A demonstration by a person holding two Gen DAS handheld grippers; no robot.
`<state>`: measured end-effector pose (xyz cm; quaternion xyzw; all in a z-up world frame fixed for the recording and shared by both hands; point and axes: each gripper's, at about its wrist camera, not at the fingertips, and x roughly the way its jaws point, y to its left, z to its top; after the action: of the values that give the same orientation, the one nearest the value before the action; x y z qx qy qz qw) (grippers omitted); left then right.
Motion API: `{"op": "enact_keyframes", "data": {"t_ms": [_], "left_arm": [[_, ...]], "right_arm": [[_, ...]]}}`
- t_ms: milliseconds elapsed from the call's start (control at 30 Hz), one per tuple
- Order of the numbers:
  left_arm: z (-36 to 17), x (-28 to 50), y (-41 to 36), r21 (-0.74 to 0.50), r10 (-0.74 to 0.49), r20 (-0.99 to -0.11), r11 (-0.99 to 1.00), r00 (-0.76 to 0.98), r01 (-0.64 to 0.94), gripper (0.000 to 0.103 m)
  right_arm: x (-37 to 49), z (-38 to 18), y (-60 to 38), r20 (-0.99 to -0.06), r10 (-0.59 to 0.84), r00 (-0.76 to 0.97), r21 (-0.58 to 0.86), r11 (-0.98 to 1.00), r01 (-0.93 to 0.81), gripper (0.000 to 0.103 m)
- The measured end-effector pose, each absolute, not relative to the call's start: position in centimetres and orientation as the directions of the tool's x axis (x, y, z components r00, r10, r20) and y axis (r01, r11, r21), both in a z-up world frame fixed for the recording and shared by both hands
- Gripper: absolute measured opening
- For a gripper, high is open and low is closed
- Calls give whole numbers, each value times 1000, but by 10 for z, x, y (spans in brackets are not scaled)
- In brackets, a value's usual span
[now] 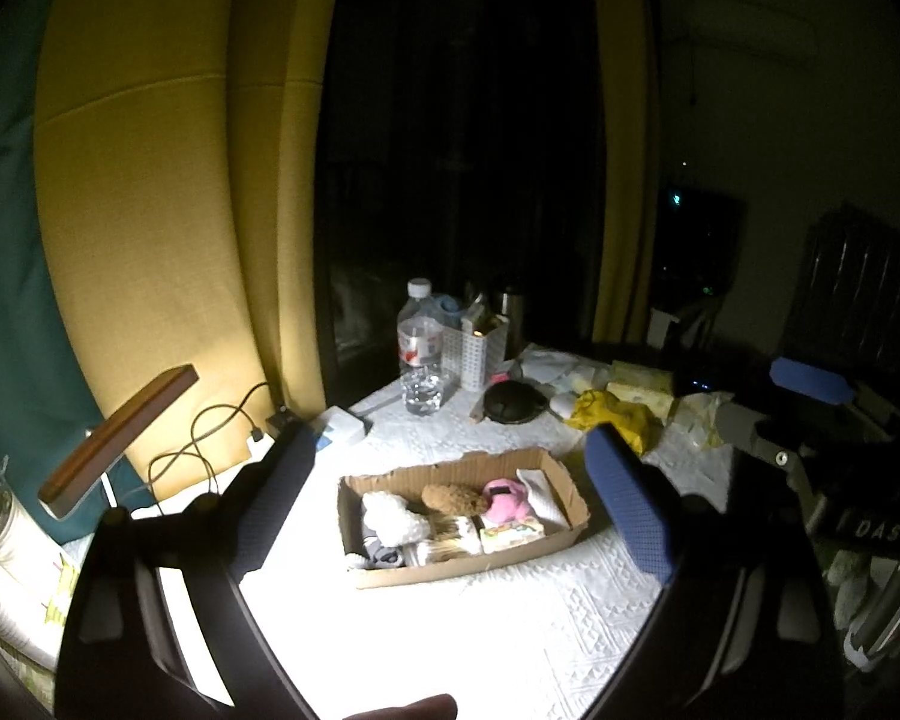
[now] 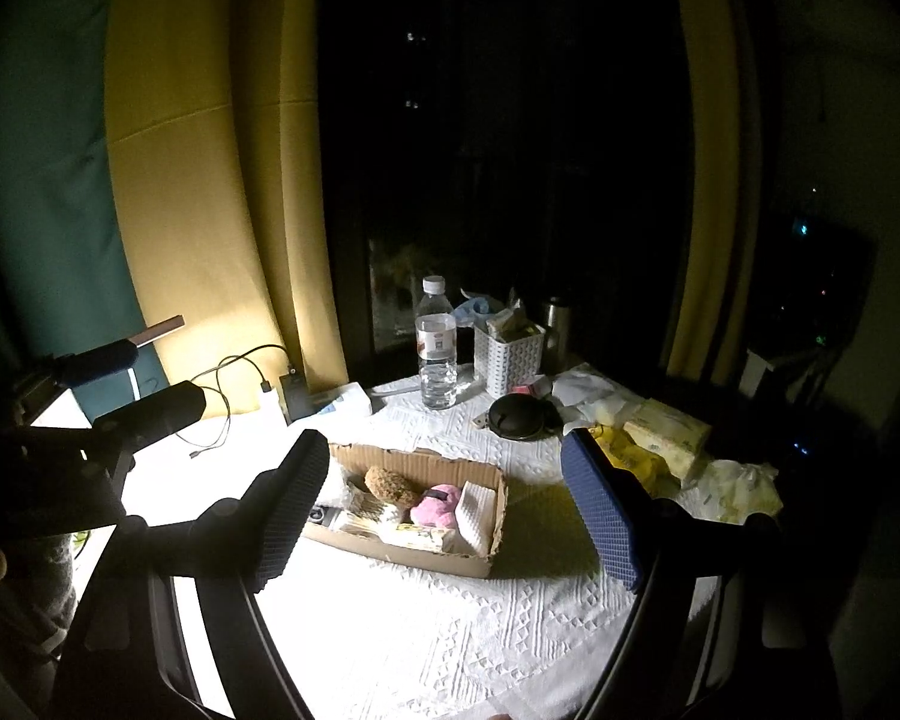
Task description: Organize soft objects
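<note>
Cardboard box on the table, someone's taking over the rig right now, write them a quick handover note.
Left hand-held gripper: open, empty, raised over the white textured tablecloth, facing the box.
Right hand-held gripper: open, empty, likewise facing it.
Shallow brown cardboard box: already holds a white fluffy toy, brown plush toy, pink plush toy, folded white cloth and some packets.
Done: the soft things appear boxed.
Left: possibly the crumpled yellow bag and loose tissues behind the box; too dark to tell what else.
</note>
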<state>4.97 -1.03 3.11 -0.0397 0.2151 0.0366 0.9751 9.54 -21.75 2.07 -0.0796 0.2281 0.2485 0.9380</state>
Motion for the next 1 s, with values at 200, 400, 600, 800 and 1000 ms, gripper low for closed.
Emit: {"op": "enact_keyframes", "data": {"t_ms": [200,400,600,800,1000], "left_arm": [[31,50,-10,-62,53,-422,994,905,-88,93],[31,50,-10,-63,53,-423,994,905,-88,93],[31,49,-10,-64,54,-427,994,903,-89,93],[31,49,-10,-64,55,-427,994,903,-90,93],[31,49,-10,-63,55,-429,994,902,-91,93]], "right_arm": [[96,21,-216,-467,430,773,-34,864,-502,82],[96,21,-217,-468,430,772,-36,864,-503,82],[95,19,-215,-468,433,771,-39,861,-507,82],[95,19,-215,-469,429,772,-36,864,-502,82],[95,19,-214,-469,428,773,-39,864,-502,82]]}}
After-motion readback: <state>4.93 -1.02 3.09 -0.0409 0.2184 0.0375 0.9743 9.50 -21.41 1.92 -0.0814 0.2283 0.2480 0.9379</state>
